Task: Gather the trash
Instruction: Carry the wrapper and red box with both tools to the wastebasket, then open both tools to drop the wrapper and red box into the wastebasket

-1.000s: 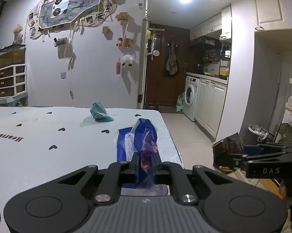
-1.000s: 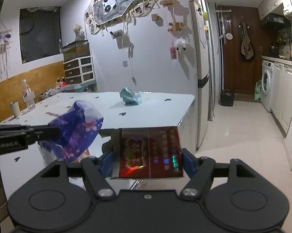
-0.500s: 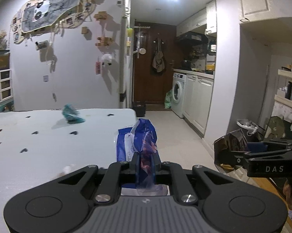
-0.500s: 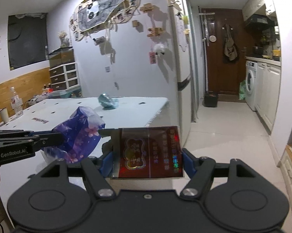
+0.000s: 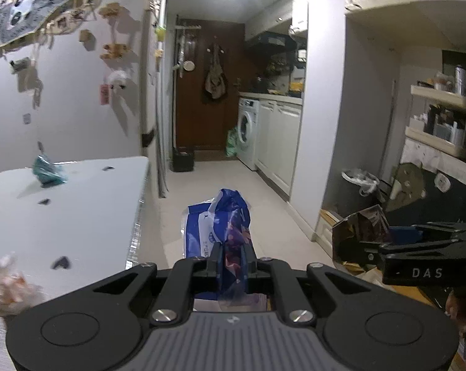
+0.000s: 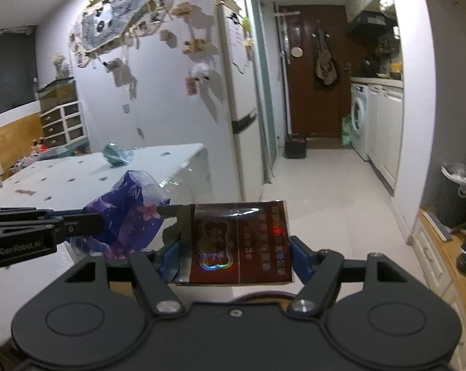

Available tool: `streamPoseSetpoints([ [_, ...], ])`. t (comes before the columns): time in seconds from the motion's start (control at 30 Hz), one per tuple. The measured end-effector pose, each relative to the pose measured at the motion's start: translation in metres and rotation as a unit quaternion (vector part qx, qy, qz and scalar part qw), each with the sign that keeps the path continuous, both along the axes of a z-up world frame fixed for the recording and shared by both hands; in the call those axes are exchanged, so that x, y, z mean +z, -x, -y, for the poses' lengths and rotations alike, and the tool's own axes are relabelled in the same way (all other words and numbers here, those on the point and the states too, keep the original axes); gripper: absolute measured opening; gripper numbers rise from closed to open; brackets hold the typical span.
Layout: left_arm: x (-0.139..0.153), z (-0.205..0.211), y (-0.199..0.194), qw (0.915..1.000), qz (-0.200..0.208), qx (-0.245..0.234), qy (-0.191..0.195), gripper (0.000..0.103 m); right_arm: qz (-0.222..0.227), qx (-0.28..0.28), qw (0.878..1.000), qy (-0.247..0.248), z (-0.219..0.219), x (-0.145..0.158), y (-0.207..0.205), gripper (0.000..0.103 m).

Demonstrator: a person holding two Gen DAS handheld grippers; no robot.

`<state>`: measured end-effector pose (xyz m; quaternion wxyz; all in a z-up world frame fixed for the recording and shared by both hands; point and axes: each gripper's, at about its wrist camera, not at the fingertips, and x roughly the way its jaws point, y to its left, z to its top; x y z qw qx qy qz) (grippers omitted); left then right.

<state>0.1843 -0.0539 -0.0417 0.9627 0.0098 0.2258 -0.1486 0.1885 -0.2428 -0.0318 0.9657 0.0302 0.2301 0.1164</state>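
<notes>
1. The white table (image 5: 78,216), printed with small black hearts, fills the left of your left wrist view. You are standing off its corner, facing the tiled hallway that runs toward the dark door and the washing machine (image 5: 248,133).
2. A lined bin (image 6: 459,194) with a white bag over its rim stands against the wall on your right and shows in both views. I judge it the likely place for what you carry, though nothing has gone in yet.
3. Your left gripper (image 5: 233,250) has its fingers pinched almost together on a blue and purple plastic wrapper (image 5: 223,225), which stands up out of the jaws in mid-air, beyond the table edge.
4. Your right gripper (image 6: 236,247) has its fingers spread wide and pressed against both sides of a dark red cigarette pack (image 6: 239,244), held off the table with its printed face toward the camera.
5. A crumpled teal wrapper (image 5: 49,174) lies on the far part of the table, well apart from both grippers. That one is not yet collected.
6. A blurred pale, pinkish scrap (image 5: 7,287) sits at the near left edge of the table in the left view. I cannot tell what it is, but it may be trash too.
7. By my reading you are midway: two pieces are in hand, at least one is left on the table, and none has been dropped off.
</notes>
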Motion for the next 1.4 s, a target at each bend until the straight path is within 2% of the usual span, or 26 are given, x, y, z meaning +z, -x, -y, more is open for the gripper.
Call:
streamPoseSetpoints([
  [0.27,-0.028,0.032,-0.016,0.9991,-0.036,-0.022,0.0,0.012,-0.033,-0.025,0.999,0.001,0.029,-0.031,-0.003,0.072],
  [0.53,-0.074,0.054,-0.041,0.9951,-0.094,-0.03,0.001,0.012,-0.081,-0.035,0.996,0.002,0.047,-0.072,-0.018,0.072],
  [0.93,-0.157,0.069,-0.095,0.9786,-0.203,-0.027,-0.016,0.012,-0.193,-0.025,0.98,0.03,0.044,-0.151,-0.063,0.072],
  [1.23,-0.19,0.07,-0.128,0.9712,-0.235,-0.027,-0.026,0.013,-0.242,-0.001,0.969,0.054,0.034,-0.19,-0.096,0.073],
  [1.27,-0.193,0.071,-0.131,0.9705,-0.238,-0.026,-0.03,0.017,-0.245,0.002,0.968,0.057,0.033,-0.193,-0.098,0.073],
  [1.33,-0.199,0.073,-0.136,0.9687,-0.244,-0.026,-0.039,0.018,-0.246,0.003,0.967,0.065,0.033,-0.195,-0.103,0.076],
  [1.4,-0.206,0.075,-0.141,0.9657,-0.253,-0.029,-0.05,0.023,-0.248,0.006,0.966,0.075,0.033,-0.199,-0.102,0.085],
])
